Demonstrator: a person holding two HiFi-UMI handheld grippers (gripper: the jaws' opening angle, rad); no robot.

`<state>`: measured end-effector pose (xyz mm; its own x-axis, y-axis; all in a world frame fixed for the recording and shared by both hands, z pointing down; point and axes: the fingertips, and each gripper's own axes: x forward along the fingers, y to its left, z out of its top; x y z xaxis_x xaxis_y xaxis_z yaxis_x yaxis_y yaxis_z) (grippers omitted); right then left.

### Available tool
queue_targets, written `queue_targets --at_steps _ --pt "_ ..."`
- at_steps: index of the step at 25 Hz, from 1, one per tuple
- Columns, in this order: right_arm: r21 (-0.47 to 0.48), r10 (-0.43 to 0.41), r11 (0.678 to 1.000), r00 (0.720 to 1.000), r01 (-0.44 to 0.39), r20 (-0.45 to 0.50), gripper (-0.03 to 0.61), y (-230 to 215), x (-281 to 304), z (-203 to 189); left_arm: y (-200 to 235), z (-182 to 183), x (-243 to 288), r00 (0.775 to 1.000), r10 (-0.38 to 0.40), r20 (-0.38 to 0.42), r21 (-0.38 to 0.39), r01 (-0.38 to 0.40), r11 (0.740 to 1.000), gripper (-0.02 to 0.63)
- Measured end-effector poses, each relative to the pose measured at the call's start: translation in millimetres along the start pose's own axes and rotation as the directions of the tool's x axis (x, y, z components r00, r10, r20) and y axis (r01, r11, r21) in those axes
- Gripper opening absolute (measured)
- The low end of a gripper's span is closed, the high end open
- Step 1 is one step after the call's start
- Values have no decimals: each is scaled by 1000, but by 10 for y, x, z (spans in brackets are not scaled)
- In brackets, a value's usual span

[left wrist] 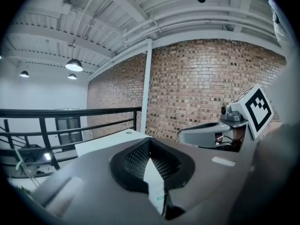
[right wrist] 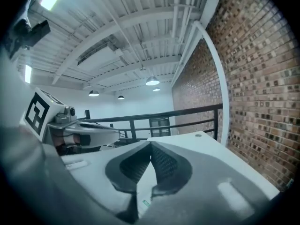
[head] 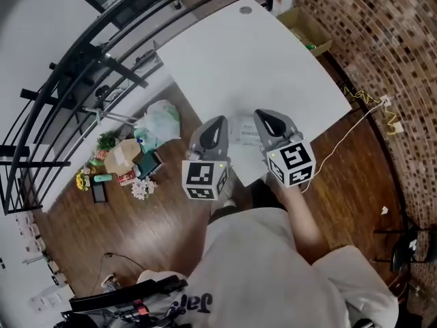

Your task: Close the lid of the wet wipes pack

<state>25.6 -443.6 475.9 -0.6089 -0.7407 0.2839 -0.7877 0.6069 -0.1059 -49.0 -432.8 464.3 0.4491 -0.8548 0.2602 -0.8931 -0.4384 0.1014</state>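
In the head view the wet wipes pack [head: 242,130], white with faint print, lies near the front edge of the white table [head: 259,60]. Its lid is too small to tell apart. My left gripper [head: 218,123] is just left of the pack and my right gripper [head: 264,117] just right of it, both pointing away from me. In the left gripper view the left gripper [left wrist: 150,142] has its black ribbed pads meeting at the tips, with nothing held. The right gripper [right wrist: 151,145] looks the same in its own view. A white sliver with green print [left wrist: 157,186] shows below the pads.
A cardboard box [head: 305,27] sits by the table's far right corner. Black railing [head: 82,67] runs along the left, a brick wall [head: 389,39] on the right. Bags and small items [head: 130,157] clutter the wooden floor at left. A cable [head: 355,125] crosses the floor at right.
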Motion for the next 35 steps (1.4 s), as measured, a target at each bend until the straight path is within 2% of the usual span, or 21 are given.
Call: queue_targets --at_steps 4,9,14,20,27,31,35 --pt "-12 -54 998 998 54 35 -11 378 -393 9 -157 82 -444 998 -54 44 20 53 998 17" --pt "-9 -121 992 988 122 93 -11 1100 -937 -132 -284 -51 -1171 990 -111 84 17 110 994 17" --pt "-14 -179 983 981 181 73 -11 1663 -1288 -369 -279 -147 -1715 984 -140 110 22 138 990 17" --pt "-15 -218 975 973 220 81 -11 1777 -1587 -373 -412 -181 -2012 982 -143 124 31 141 990 17" --pt "-88 -164 980 977 177 135 -11 1800 -1526 -12 -390 109 -2154 978 -85 188 40 79 996 17" --pt "-142 -108 981 983 129 146 -11 1844 -1449 127 -335 252 -2134 973 -27 231 14 24 1000 17" --pt "-140 -96 984 987 114 133 -11 1836 -1446 96 -455 242 -2111 975 -59 215 -24 66 998 17"
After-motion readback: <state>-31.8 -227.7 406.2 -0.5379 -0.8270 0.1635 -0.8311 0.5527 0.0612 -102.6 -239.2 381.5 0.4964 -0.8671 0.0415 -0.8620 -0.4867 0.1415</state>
